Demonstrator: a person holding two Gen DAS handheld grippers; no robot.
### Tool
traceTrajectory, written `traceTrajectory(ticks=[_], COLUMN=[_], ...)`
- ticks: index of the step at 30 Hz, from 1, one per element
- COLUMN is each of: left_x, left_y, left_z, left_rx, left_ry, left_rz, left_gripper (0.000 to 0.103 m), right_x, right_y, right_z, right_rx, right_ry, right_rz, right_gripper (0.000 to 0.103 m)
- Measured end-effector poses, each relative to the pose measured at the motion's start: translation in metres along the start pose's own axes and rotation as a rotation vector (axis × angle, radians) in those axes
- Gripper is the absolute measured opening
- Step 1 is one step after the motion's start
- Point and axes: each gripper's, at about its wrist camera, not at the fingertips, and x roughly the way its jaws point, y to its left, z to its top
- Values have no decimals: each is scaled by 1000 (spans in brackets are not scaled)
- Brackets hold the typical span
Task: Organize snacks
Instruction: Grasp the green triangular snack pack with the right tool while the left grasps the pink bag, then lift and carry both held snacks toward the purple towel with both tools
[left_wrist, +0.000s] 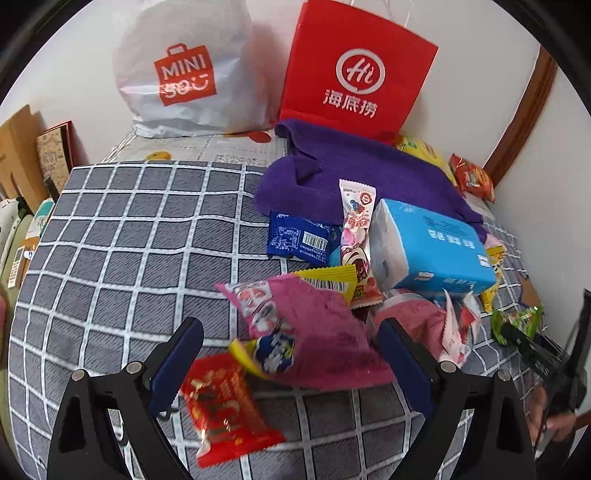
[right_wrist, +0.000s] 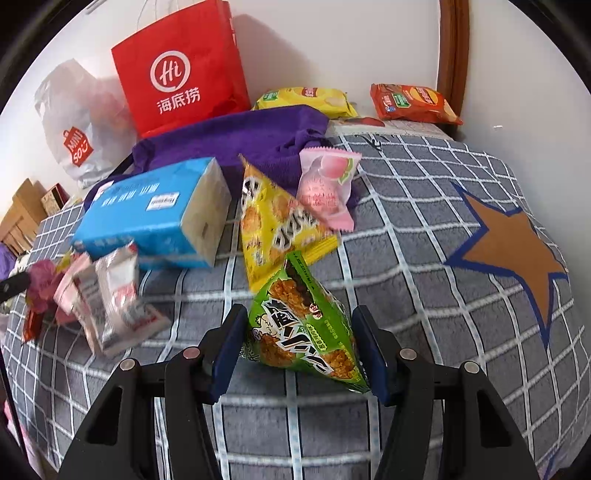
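Observation:
In the right wrist view my right gripper (right_wrist: 301, 350) is shut on a green snack packet (right_wrist: 303, 325), whose sides meet both blue pads just above the checked blanket (right_wrist: 406, 258). A yellow snack packet (right_wrist: 273, 225) and a pink peach packet (right_wrist: 325, 184) lie just beyond it. In the left wrist view my left gripper (left_wrist: 290, 358) stands wide open over a pink cloth (left_wrist: 325, 339), with a red packet (left_wrist: 221, 402) by its left finger and a blue-and-yellow packet (left_wrist: 269, 354) between the fingers. The pads press on nothing.
A blue tissue pack (left_wrist: 432, 247), a dark blue packet (left_wrist: 299, 238) and a tall pink-and-white packet (left_wrist: 356, 221) lie by a purple towel (left_wrist: 369, 173). A red paper bag (left_wrist: 354, 70) and a white plastic bag (left_wrist: 184, 70) stand against the wall. Chip bags (right_wrist: 413, 101) lie at the back right.

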Motion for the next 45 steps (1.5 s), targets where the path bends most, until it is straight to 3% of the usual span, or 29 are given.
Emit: traceTrajectory(ticks=[2, 8, 12, 24, 31, 45], left_x=[9, 27, 17, -27, -56, -82], left_y=[-1, -6, -10, -7, -27, -66], left_z=[2, 1, -2, -12, -13, 17], left_rx=[-2, -6, 16, -9, 30, 109], left_ry=[18, 75, 52, 34, -19, -89], left_rz=[3, -38, -28, -88, -99, -153], left_gripper=[95, 80, 70, 69, 69, 69], right_x=[-3, -12, -18, -53, -74, -94], right_y=[1, 7, 13, 36, 43, 66], right_z=[-4, -10, -12, -12, 2, 44], right_rx=[-10, -23, -30, -56, -38, -99], right_ry=[3, 5, 0, -47, -90, -114], right_rz=[-4, -13, -8, 5, 28, 34], right_gripper=[58, 58, 58, 56, 54, 54])
